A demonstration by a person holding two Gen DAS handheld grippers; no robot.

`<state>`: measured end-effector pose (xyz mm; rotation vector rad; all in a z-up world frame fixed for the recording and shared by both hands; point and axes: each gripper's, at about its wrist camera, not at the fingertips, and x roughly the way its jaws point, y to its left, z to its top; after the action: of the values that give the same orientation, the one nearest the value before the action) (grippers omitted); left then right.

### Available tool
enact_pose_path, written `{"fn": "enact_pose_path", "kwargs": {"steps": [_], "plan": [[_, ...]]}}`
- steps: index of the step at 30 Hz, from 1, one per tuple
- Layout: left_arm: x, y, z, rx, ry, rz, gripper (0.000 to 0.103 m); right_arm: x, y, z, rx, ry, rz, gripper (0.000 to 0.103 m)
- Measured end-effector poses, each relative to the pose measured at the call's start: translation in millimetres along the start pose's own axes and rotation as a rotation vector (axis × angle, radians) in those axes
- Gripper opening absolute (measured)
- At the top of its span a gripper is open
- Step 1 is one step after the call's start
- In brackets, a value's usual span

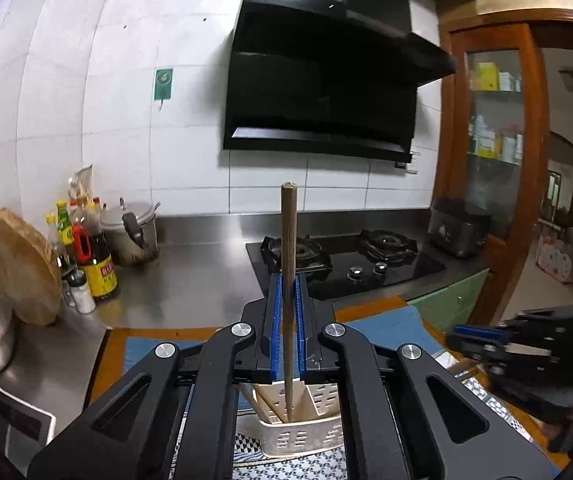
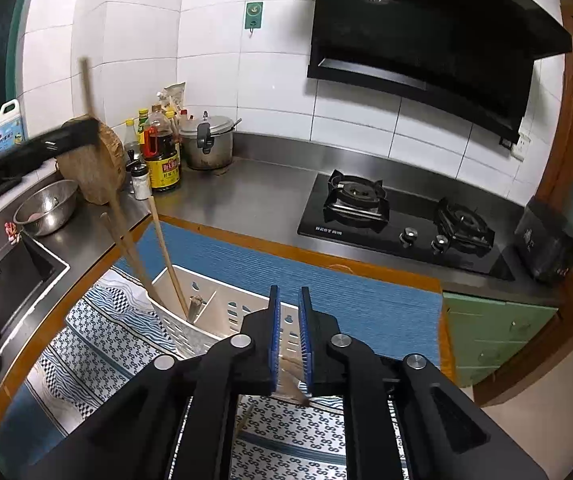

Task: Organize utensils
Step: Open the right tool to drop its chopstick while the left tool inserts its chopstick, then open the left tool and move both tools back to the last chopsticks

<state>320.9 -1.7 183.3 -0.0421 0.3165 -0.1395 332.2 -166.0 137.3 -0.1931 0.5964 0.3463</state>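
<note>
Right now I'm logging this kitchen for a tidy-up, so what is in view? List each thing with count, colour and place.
Utensil basket: one, cream, on the patterned cloth.
Chopsticks: at least three, wooden, leaning in the basket's left compartment.
Held chopstick: one, brown, upright above the basket.
Patterned cloth: one, white and blue, over a blue mat.
Gas hob: one, black, two burners, on the steel counter.
Range hood: one, black, on the tiled wall.
Pot: one, metal, back corner.
Chopping block: one, wooden, beside the sauce bottles.
Bowl: one, steel, by the sink.
Left hand-held gripper: shut on the held chopstick.
Right hand-held gripper: slightly open, over the basket.
</note>
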Motion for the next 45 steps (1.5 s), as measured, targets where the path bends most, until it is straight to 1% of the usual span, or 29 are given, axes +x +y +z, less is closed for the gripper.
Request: {"fn": "enact_pose_path", "kwargs": {"steps": [3, 8, 11, 14, 19, 23, 26, 28, 29, 32, 35, 39, 45], "plan": [[12, 7, -7, -0.029, 0.017, 0.009, 0.005, -7, 2, -6, -0.008, -0.012, 0.010, 0.015], [26, 13, -22, -0.054, 0.057, 0.004, 0.006, -15, 9, -27, -0.005, -0.006, 0.042, 0.016], [32, 14, -30, -0.055, 0.093, -0.003, 0.006, -15, 15, -48, 0.009, 0.020, 0.069, 0.016], [32, 13, -35, -0.047, 0.103, -0.008, 0.008, -14, 23, -73, 0.023, 0.059, 0.097, 0.016], [21, 5, -32, -0.021, 0.096, -0.029, 0.008, -6, 32, -119, 0.075, 0.135, 0.132, 0.016], [2, 0, -33, -0.002, 0.081, -0.034, 0.009, 3, 41, -159, 0.126, 0.209, 0.154, 0.016], [-16, 1, -41, -0.012, 0.077, -0.049, 0.009, 12, 49, -185, 0.162, 0.263, 0.173, 0.016], [-28, 3, -51, -0.027, 0.086, -0.054, 0.022, 17, 55, -202, 0.195, 0.291, 0.187, 0.016], [-34, 4, -58, -0.030, 0.093, -0.057, 0.024, 20, 59, -210, 0.212, 0.305, 0.198, 0.016], [-50, 5, -79, -0.034, 0.112, -0.063, 0.024, 24, 67, -225, 0.240, 0.326, 0.196, 0.016], [-63, 10, -101, -0.050, 0.134, -0.072, 0.024, 28, 71, -233, 0.264, 0.334, 0.191, 0.016], [-77, 19, -129, -0.069, 0.159, -0.047, 0.024, 31, 74, -238, 0.288, 0.336, 0.171, 0.015], [-90, 34, -160, -0.102, 0.186, -0.013, 0.024, 35, 81, -243, 0.290, 0.344, 0.139, 0.012]]}}
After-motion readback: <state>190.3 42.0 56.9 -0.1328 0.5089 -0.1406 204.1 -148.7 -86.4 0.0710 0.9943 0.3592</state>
